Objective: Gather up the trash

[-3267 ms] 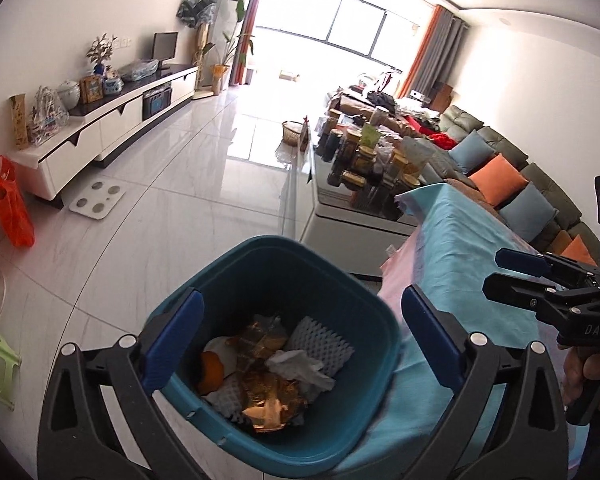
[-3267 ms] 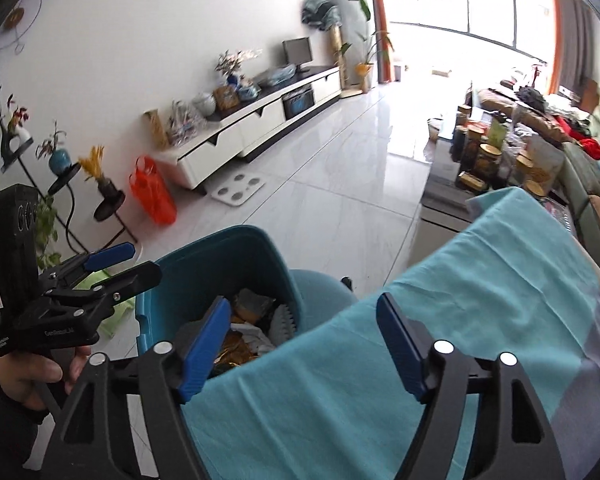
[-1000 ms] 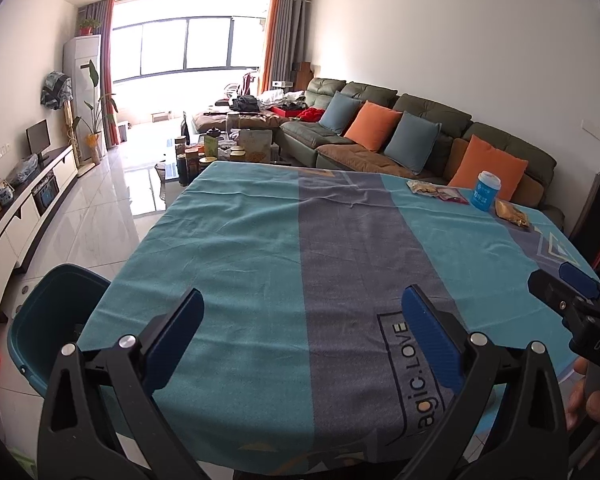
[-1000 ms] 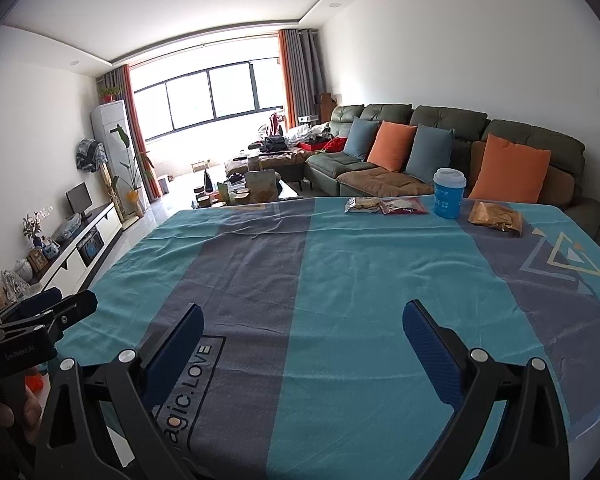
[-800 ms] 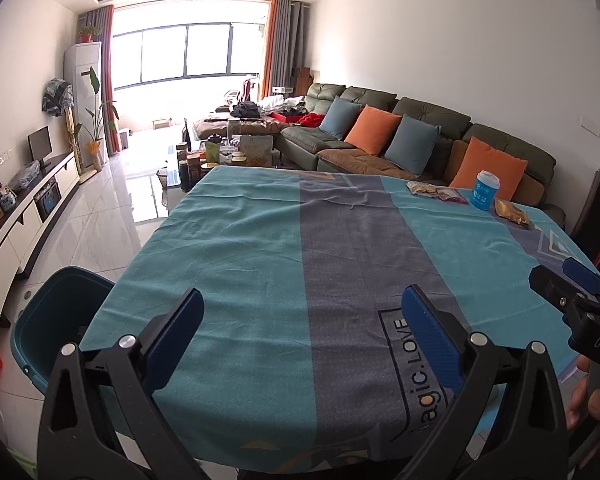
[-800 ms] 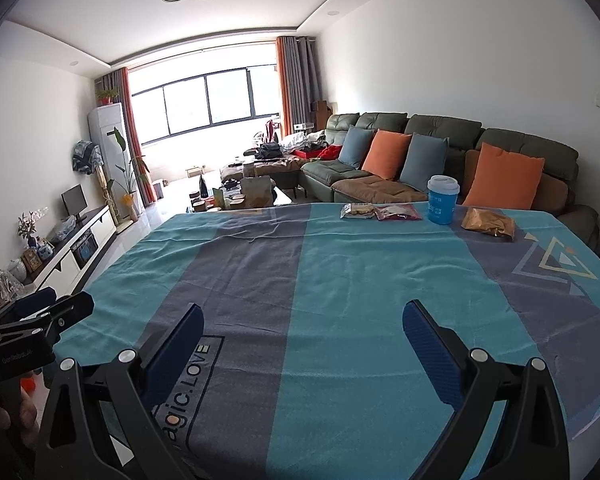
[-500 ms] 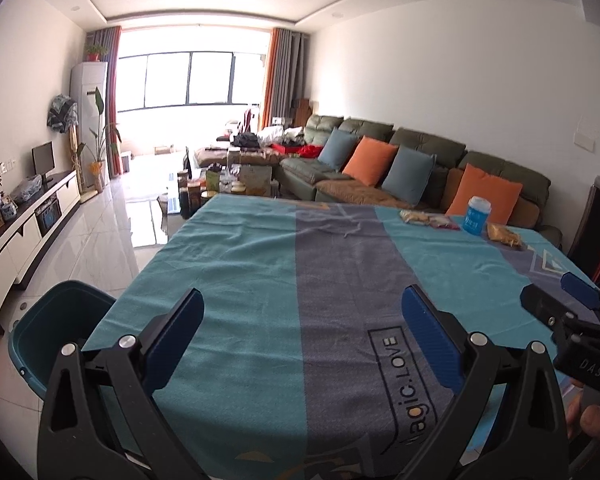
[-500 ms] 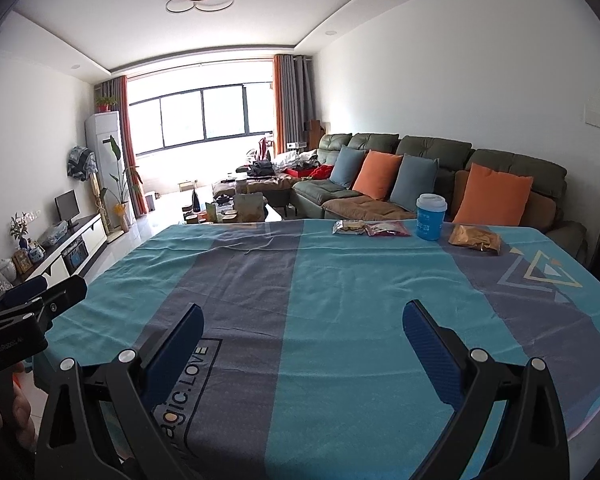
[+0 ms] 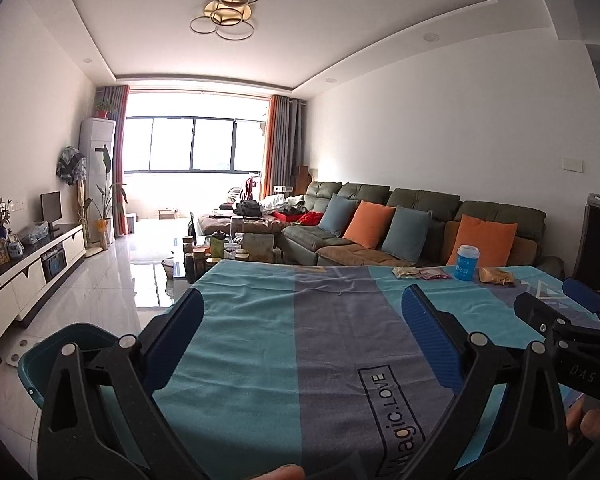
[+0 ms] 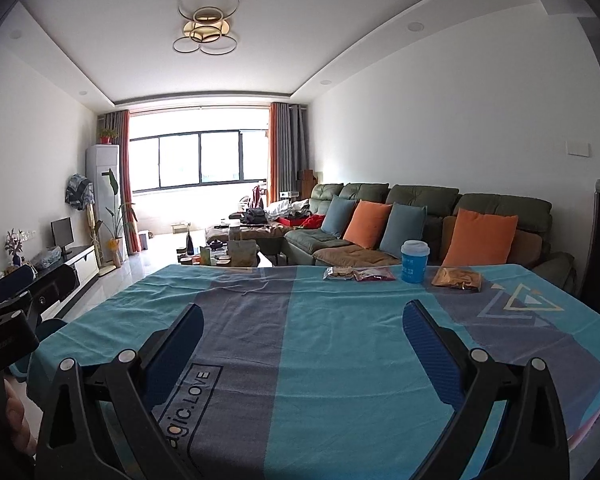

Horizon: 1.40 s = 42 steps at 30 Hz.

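Left gripper (image 9: pixel 300 344): we hold it above the near edge of the table, jaws spread wide with nothing between them.
Right gripper (image 10: pixel 300 344): level with the left one, jaws also released and empty, facing the far side of the table.
Trash: two small wrappers (image 10: pixel 358 273), a blue cup (image 10: pixel 414 261) and a brown bag (image 10: pixel 457 279) lie in a row along the far edge of the tablecloth (image 10: pixel 340 340), well apart from both grippers.
Bin (image 9: pixel 48 356): it stands on the floor just beside the table's left corner, under our left side.
Step in hand: as we judge it, the reach across for the next piece.
Doing it well: we would send the right gripper, which faces the row more squarely, and come down low and flat so the pads pinch only a wrapper, not the cloth under it.
Risk: the cup stands close between wrapper and bag, so we should keep the jaws clear of it.
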### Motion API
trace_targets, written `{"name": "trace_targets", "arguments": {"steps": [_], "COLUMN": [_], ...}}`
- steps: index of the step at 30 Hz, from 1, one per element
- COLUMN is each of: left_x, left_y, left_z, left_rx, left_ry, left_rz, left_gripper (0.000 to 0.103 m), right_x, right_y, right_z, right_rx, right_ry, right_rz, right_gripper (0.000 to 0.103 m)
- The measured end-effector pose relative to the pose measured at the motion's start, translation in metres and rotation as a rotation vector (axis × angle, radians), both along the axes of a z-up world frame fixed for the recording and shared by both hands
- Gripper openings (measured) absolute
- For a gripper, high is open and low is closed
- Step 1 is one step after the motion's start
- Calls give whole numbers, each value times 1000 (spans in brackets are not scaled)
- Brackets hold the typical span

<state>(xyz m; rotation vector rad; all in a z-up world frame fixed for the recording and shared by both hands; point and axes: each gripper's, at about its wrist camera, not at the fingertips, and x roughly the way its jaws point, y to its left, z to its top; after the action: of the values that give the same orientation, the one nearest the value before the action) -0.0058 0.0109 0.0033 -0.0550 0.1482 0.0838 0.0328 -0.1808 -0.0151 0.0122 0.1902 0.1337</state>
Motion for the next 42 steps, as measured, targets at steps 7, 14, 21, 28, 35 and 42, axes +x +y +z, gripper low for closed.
{"name": "trace_targets", "arguments": {"steps": [7, 14, 21, 28, 35, 42], "left_x": [-15, -26, -27, -24, -23, -24], "left_y": [-7, -7, -7, -9, -8, -10], "left_z": [-3, -6, -4, -6, -8, -9], "left_rx": [39, 45, 45, 51, 49, 53], "left_ry": [-4, -5, -12, 3, 5, 1], "left_rz": [-31, -19, -12, -2, -10, -34], "left_gripper": [98, 98, 98, 98, 98, 98], "right_x": [-20, -33, -24, -17, -15, -14], "right_y": [2, 5, 5, 7, 10, 10], "right_z": [-3, -1, -5, -13, -14, -16], "right_rx": [-1, -18, -30, -63, -69, -67], "right_ry": [-46, -110, -88, -49, -45, -38], "right_rz": [-29, -56, -68, -81, -82, -88], "right_gripper": [96, 96, 96, 96, 96, 96]}}
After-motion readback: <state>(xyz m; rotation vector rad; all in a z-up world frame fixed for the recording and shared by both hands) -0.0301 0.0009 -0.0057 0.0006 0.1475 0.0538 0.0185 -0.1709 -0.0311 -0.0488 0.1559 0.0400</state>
